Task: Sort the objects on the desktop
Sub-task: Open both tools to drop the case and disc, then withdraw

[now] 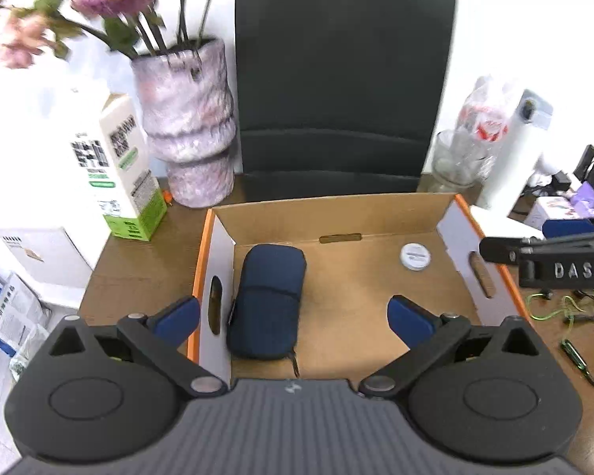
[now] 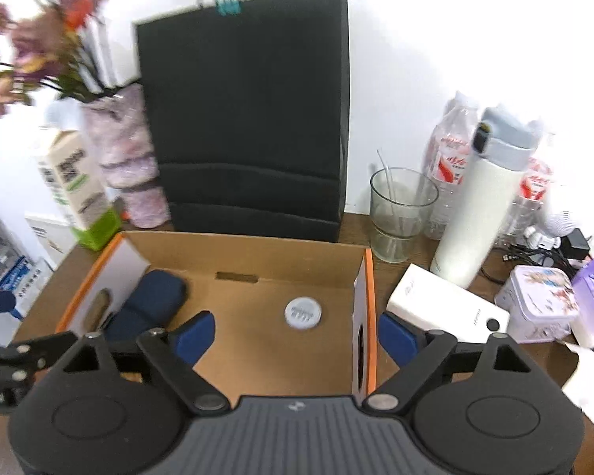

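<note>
An open cardboard box (image 1: 380,206) with orange edges sits on the brown desk. A dark blue zip case (image 1: 267,301) lies in its left part and a small round white tin (image 1: 415,256) in its right part. My left gripper (image 1: 293,318) is open and empty above the box's near left side, one finger outside the left wall. My right gripper (image 2: 295,332) is open and empty, straddling the box's right wall (image 2: 362,324). The case (image 2: 148,308) and tin (image 2: 303,312) also show in the right wrist view. The right gripper shows at the right edge of the left wrist view (image 1: 542,257).
Behind the box stand a black paper bag (image 2: 249,118), a flower vase (image 1: 188,118) and a milk carton (image 1: 115,166). Right of it are a glass (image 2: 400,213), white flask (image 2: 479,206), water bottles (image 2: 451,166), white box (image 2: 447,308), decorated tin (image 2: 538,301) and cables (image 1: 574,316).
</note>
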Demonstrator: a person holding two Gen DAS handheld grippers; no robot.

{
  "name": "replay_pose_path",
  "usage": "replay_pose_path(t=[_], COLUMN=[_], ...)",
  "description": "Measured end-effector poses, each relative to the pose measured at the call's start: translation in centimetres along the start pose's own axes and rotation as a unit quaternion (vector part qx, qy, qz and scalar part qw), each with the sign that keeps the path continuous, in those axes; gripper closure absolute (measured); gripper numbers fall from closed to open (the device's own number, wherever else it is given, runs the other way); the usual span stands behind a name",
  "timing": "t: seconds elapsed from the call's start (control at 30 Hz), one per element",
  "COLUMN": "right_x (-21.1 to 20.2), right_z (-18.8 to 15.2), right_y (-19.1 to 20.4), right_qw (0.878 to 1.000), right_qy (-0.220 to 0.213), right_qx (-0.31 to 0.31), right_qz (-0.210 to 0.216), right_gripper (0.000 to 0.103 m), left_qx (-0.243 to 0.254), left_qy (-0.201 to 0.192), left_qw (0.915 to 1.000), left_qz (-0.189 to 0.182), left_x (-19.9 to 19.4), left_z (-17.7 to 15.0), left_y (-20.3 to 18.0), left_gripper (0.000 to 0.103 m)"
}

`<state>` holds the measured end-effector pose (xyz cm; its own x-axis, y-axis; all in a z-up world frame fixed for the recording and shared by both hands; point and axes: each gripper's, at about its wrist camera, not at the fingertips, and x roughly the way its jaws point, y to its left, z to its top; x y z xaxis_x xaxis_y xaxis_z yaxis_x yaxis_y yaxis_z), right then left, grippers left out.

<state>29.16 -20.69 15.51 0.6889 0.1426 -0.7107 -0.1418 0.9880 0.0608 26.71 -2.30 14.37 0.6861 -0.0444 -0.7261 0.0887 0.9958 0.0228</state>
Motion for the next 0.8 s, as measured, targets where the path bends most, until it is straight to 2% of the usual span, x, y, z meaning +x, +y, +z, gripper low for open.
replay_pose_path(t=[0.03,0.13,0.23,0.37,0.43,0.53,0.7,0.77,0.8], right_x=[-1.1,-4.0,-6.5,-10.6,-12.2,-13.4,-14.1,-14.4,-14.6], right_z=[-1.2,-5.0,-8.7,-14.3,-17.8,-22.6,-30.1,-32.2,-33.1], right_y=[-0.3,-0.5,-1.2,-1.7,-1.7,-1.1,-0.2,0.6,1.1], right_qw=[1.0,0.999,0.998,0.994,0.993,0.994,0.993,0.993,0.994], right_qy=[-0.012,-0.026,-0.042,-0.072,-0.087,-0.088,-0.089,-0.094,-0.097], right_qx=[-0.003,-0.001,0.019,0.043,0.045,0.051,0.074,0.062,0.045], right_qz=[0.008,0.021,0.039,0.069,0.064,0.04,0.029,0.03,0.015], right_gripper=[0.009,0.008,0.008,0.008,0.006,0.004,0.004,0.004,0.004], left_qx=[0.006,0.02,0.021,-0.037,-0.049,-0.033,-0.066,-0.072,-0.066], left_qy=[-0.014,-0.03,-0.057,-0.097,-0.118,-0.14,-0.145,-0.139,-0.135], left_qw=[0.9999,0.9993,0.9975,0.9925,0.9904,0.9891,0.9871,0.9876,0.9885], left_qz=[-0.004,-0.006,-0.036,-0.065,-0.054,-0.031,-0.018,-0.012,-0.015], left_x=[-1.0,-3.4,-6.3,-10.1,-11.4,-12.7,-13.3,-13.2,-13.1], left_z=[-1.1,-4.4,-8.2,-15.2,-18.9,-23.4,-29.4,-31.5,-32.3], left_y=[-0.4,-1.6,-2.1,-1.6,-1.9,-2.4,-2.2,-2.3,-2.4], left_gripper=[0.0,0.0,0.0,0.0,0.0,0.0,0.0,0.0,0.0])
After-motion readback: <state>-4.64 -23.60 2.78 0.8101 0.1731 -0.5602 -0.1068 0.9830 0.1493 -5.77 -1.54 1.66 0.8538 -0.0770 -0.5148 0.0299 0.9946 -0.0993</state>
